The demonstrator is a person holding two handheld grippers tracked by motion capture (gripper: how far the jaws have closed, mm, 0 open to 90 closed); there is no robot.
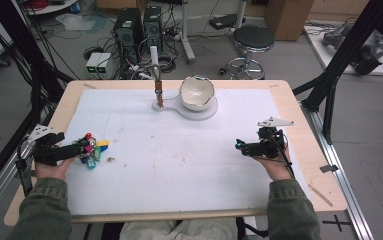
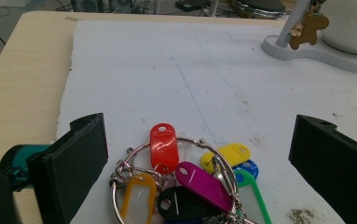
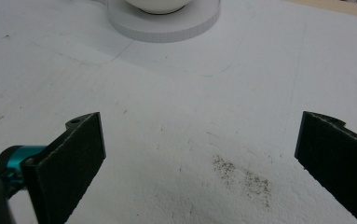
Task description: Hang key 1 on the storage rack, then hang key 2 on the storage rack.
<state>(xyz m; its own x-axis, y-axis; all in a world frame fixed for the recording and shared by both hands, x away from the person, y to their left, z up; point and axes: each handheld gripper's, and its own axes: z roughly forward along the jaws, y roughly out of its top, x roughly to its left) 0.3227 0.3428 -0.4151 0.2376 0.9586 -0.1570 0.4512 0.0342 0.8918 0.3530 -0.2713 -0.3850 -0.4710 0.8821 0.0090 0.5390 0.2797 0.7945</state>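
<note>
Left gripper view has the left tool spread wide w/ the key ring lying between its jaws, untouched, near the left edge of the white mat on the tabletop. Looks like the pre-grasp step; next move prob needs a slight push fwd & down, then closing on the metal loop or the tag cluster. Ring carries plastic tags: red, yellow, magenta, black, green, blue, orange. Right tool also wide, holding nothing, well apart at the mat's right side.
</note>
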